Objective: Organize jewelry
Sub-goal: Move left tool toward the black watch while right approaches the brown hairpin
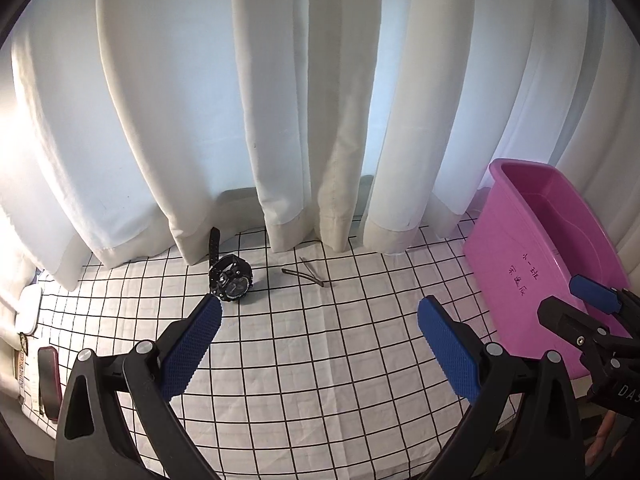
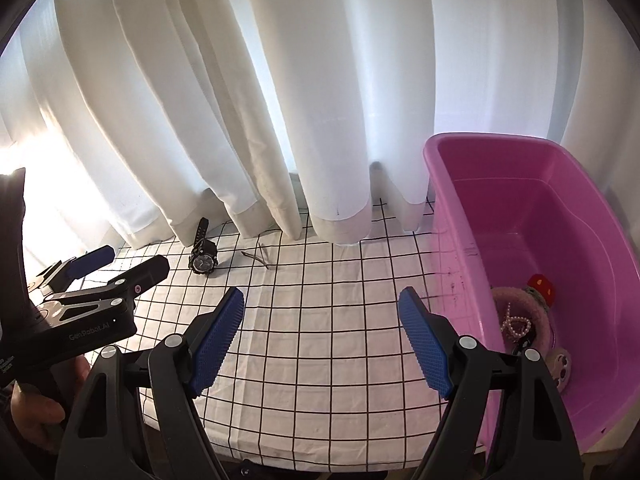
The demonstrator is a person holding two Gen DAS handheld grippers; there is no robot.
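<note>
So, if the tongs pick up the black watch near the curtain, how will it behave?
The black watch will probably feel heavy for its size, since its case looks thick and chunky. Its strap stands up against the curtain, so it is likely semi-stiff but may swing. It rests tilted on the checked cloth, so a push may tip it.

"What's behind the table?"

"White curtains (image 1: pixel 280 100) in front of me, hanging in heavy folds from the top of the view down to the tabletop, their hems (image 2: pixel 344 224) resting on the cloth. Daylight glows through them, bluish in the middle and blown out to a warm glare at my far left."

"And the surface?"

"A white tablecloth (image 1: pixel 320 360) crossed by a thin black grid, creased in places. A strip of grey sill or wall (image 1: pixel 240 194) shows between two folds; I cannot tell which."
</note>
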